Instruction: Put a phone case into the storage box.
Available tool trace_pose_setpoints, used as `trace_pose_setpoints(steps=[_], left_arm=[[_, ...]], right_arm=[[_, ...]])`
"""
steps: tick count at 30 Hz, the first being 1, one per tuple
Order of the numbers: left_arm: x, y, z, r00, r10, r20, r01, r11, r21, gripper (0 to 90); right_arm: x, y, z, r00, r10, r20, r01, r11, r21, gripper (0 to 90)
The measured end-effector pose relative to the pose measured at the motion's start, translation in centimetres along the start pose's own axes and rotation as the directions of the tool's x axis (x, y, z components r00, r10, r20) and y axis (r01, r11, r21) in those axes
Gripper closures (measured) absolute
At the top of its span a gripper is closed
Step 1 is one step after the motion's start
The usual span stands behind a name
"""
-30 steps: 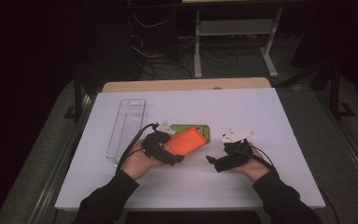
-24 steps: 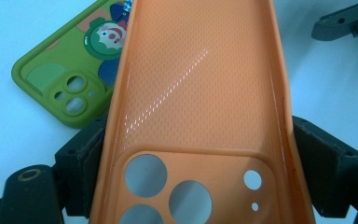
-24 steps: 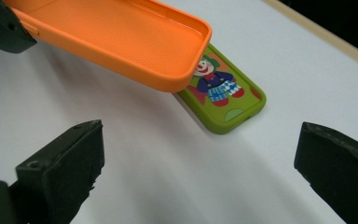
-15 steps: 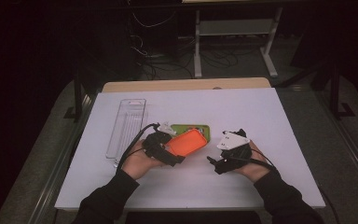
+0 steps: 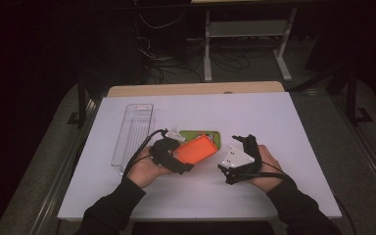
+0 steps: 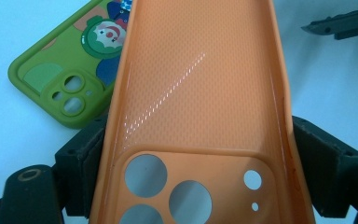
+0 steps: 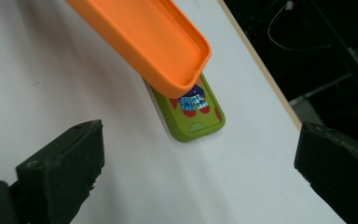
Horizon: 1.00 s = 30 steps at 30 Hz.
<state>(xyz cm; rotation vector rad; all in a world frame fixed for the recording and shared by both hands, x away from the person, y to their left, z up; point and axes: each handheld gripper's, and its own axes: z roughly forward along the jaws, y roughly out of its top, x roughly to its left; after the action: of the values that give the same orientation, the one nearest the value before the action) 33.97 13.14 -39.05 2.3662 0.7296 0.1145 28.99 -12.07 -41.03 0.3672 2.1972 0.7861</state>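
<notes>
Right now your left gripper clamps the orange phone case across its width at the camera-cutout end, both black jaws pressed against its long sides, as the left gripper view shows. You hold that case tilted above the white table, its hollow inner side facing your gripper's camera, and its far end hangs over the green phone case. The green case lies flat on the table, printed with a clown figure, its camera holes toward your left hand. Your right gripper sits just to the right of the orange case, apart from it, with its jaws spread wide and nothing between them; the right gripper view looks past them at both cases. A clear plastic tray rests on the table to the left of your left hand.
</notes>
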Motion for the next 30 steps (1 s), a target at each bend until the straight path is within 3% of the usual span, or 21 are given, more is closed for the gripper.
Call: trace_pose_setpoints(steps=[4, 5, 9, 10, 11, 13, 14, 16, 17, 18, 19, 21, 22, 25, 26, 27, 28, 30], left_arm=[[-0.1, 0.0, 0.0, 1.0, -0.01, 0.001, 0.01, 0.9998, -0.015, 15.7], [0.0, 0.0, 0.0, 1.0, -0.006, 0.001, 0.006, 0.9999, -0.011, 15.6], [-0.1, 0.1, 0.0, 1.0, -0.008, 0.003, 0.008, 0.9999, -0.006, 15.7], [-0.1, 0.1, -0.1, 1.0, -0.007, 0.003, 0.007, 1.0, -0.004, 15.7], [-0.1, 0.1, -0.1, 1.0, 0.001, 0.002, -0.001, 1.0, 0.004, 15.6], [-0.1, 0.1, -0.1, 1.0, 0.002, 0.002, -0.002, 1.0, 0.004, 15.7], [-0.1, 0.1, -0.1, 1.0, 0.002, 0.003, -0.002, 1.0, 0.006, 15.7], [-0.1, 0.1, -0.2, 1.0, -0.003, 0.009, 0.003, 0.9999, 0.014, 15.6], [-0.1, 0.1, -0.2, 1.0, -0.002, 0.007, 0.002, 0.9999, 0.015, 15.6], [-0.1, 0.1, -0.2, 1.0, 0.0, 0.004, 0.0, 0.9999, 0.015, 15.6], [0.1, 0.1, -0.4, 0.9998, 0.019, 0.004, -0.019, 0.9993, 0.032, 15.6], [0.1, 0.2, -0.4, 0.9997, 0.024, 0.004, -0.024, 0.9992, 0.031, 15.6], [0.1, 0.2, -0.4, 0.9997, 0.024, 0.004, -0.024, 0.9992, 0.031, 15.6], [0.1, 0.3, -0.4, 0.9997, 0.022, 0.006, -0.023, 0.9993, 0.029, 15.6], [-0.2, 0.2, -0.2, 0.9998, -0.016, 0.013, 0.016, 0.9999, -0.001, 15.6], [-0.2, 0.3, -0.3, 0.9998, -0.01, 0.016, 0.01, 0.9999, 0.008, 15.6], [-0.1, 0.3, -0.3, 0.9999, 0.006, 0.013, -0.006, 0.9998, 0.019, 15.6], [-0.1, 0.4, -0.3, 0.9999, 0.005, 0.014, -0.005, 0.9999, 0.011, 15.6]], right_arm=[[0.6, 0.2, 0.1, 0.9981, -0.057, 0.024, 0.057, 0.998, 0.007, 1.0], [0.5, 0.2, 0.1, 0.9932, -0.111, 0.034, 0.111, 0.994, 0.013, 1.0], [0.8, 0.3, 0.1, 0.9818, -0.18, 0.059, 0.179, 0.984, 0.022, 1.0], [0.9, 0.3, 0.1, 0.9769, -0.203, 0.066, 0.202, 0.979, 0.022, 0.9], [1.0, 0.3, 0.2, 0.9597, -0.265, 0.095, 0.264, 0.964, 0.022, 0.9], [1.1, 0.4, 0.2, 0.9553, -0.278, 0.101, 0.276, 0.961, 0.028, 1.0], [1.4, 0.4, 0.2, 0.9459, -0.3, 0.123, 0.298, 0.954, 0.035, 1.0], [1.6, 0.5, 0.2, 0.9451, -0.299, 0.133, 0.297, 0.954, 0.031, 1.0], [1.8, 0.5, 0.3, 0.9302, -0.337, 0.145, 0.335, 0.941, 0.041, 1.0], [1.9, 0.5, 0.3, 0.9211, -0.358, 0.153, 0.356, 0.934, 0.045, 1.0], [1.9, 0.5, 0.3, 0.9211, -0.358, 0.153, 0.356, 0.934, 0.045, 1.0], [2.2, 0.5, 0.3, 0.8855, -0.422, 0.193, 0.42, 0.906, 0.055, 1.2], [2.2, 0.5, 0.3, 0.8855, -0.422, 0.193, 0.42, 0.906, 0.055, 1.2], [2.5, 0.5, 0.3, 0.8728, -0.444, 0.203, 0.441, 0.895, 0.062, 1.3], [2.5, 0.5, 0.3, 0.8728, -0.444, 0.203, 0.441, 0.895, 0.062, 1.3], [2.6, 0.5, 0.4, 0.8673, -0.45, 0.213, 0.448, 0.892, 0.06, 1.3], [2.7, 0.5, 0.4, 0.8697, -0.44, 0.225, 0.44, 0.897, 0.052, 1.5], [2.8, 0.8, 0.4, 0.8661, -0.438, 0.24, 0.441, 0.896, 0.045, 4.3]])
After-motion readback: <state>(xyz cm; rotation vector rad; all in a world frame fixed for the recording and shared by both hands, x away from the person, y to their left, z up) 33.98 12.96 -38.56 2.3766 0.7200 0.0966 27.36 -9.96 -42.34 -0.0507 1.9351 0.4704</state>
